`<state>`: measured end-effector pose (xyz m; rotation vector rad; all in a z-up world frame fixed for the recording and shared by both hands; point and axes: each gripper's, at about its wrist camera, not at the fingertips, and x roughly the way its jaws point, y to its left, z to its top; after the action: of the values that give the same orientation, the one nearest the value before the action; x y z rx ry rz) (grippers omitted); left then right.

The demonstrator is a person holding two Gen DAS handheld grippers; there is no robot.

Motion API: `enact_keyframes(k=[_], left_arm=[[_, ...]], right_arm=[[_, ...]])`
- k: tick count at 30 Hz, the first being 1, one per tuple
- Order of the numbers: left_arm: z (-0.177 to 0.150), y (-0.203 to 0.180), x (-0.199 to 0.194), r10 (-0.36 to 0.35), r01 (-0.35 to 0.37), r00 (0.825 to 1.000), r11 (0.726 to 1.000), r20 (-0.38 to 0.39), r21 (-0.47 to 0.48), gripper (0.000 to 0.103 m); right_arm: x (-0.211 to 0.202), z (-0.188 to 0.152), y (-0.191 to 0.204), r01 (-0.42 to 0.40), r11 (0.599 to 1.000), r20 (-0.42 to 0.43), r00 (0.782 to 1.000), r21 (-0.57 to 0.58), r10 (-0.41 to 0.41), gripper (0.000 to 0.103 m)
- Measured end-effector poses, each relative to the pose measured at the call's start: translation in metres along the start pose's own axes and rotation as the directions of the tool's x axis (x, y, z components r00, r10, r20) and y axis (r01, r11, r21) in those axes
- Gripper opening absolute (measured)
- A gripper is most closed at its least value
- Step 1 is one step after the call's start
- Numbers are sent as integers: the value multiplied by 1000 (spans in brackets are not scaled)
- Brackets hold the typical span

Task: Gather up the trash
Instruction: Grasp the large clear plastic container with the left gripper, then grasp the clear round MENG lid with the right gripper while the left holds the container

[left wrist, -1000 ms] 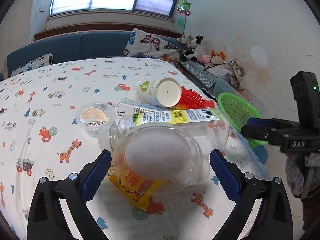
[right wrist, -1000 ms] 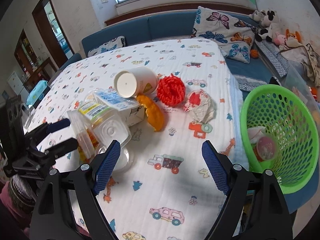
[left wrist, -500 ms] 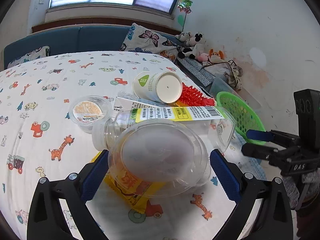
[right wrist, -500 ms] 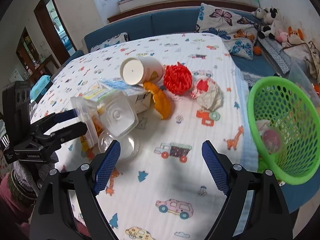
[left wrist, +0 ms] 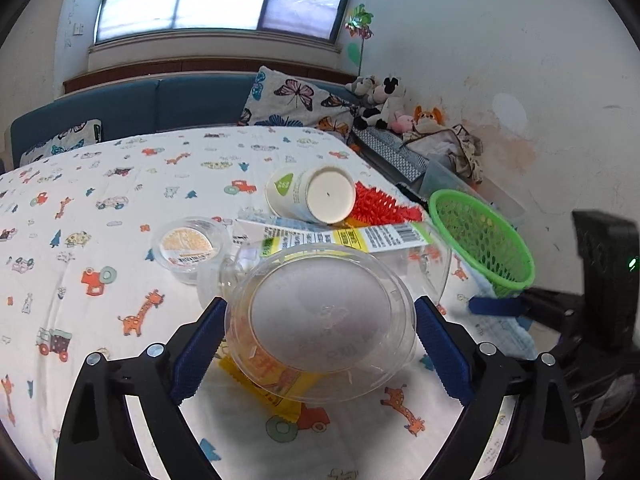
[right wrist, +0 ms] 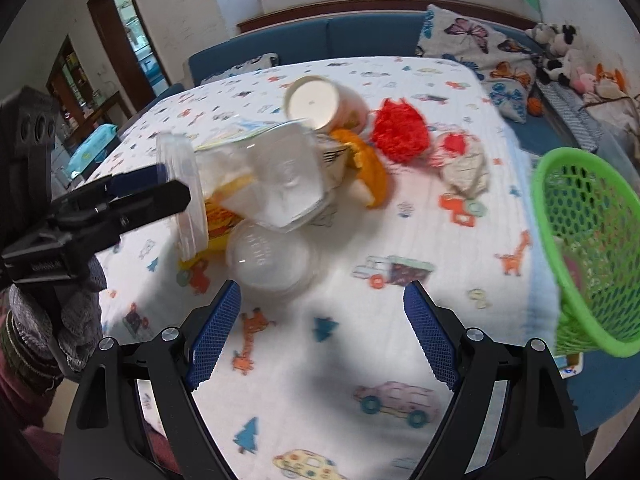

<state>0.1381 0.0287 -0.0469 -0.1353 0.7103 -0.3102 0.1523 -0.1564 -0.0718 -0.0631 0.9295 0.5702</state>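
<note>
A clear plastic jar [left wrist: 320,312] with a yellow and white label lies tilted on a pile of trash, its wide round end towards me. My left gripper [left wrist: 320,346] is closing on that end, and both blue pads touch its rim. From the right wrist view, the jar [right wrist: 280,184] leans up off the cloth at the left gripper [right wrist: 172,196]. My right gripper [right wrist: 320,320] is open and empty, low over the cloth just in front of a round clear lid [right wrist: 268,256]. It shows as the right gripper [left wrist: 496,306] beside the green basket [left wrist: 480,240].
The pile holds a paper cup [right wrist: 320,104], a carton [left wrist: 280,232], a yellow packet [left wrist: 272,380], an orange piece [right wrist: 372,172], a red mesh ball [right wrist: 400,132] and a crumpled wrapper [right wrist: 464,164]. A small sealed cup [left wrist: 188,246] sits left. The basket [right wrist: 580,240] hangs off the table's right edge.
The left pads have drawn in onto the jar's rim, where a small gap showed before. The right gripper has dropped lower and come closer to the pile.
</note>
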Motion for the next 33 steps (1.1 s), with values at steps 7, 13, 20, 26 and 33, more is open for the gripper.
enact_keyframes(k=[7,13,20,26,33], left_arm=[[6,10,-23,7,-6,999,1000,43,-9,89],[8,22,-33,1,1,998,999,57,-40,89],[8,28,-36,4,-1,998,999,61,-53,89],[10,29,-37,2,1,998,999,65,-53,89],[14,21,-40,-13,16,997,999,72,-37,89]], right_arm=[[24,6,21,-23,999,-4,1000,-33,23,83],[42,14,29,-33,999,-15,999,-33,33,81],[59,18,30,-34,999,-38,999,-25,33,77],[64,17,31,-29,999,-43,999,-38,28,69],[51,8,31,-47,998,-46,998,-37,45,68]])
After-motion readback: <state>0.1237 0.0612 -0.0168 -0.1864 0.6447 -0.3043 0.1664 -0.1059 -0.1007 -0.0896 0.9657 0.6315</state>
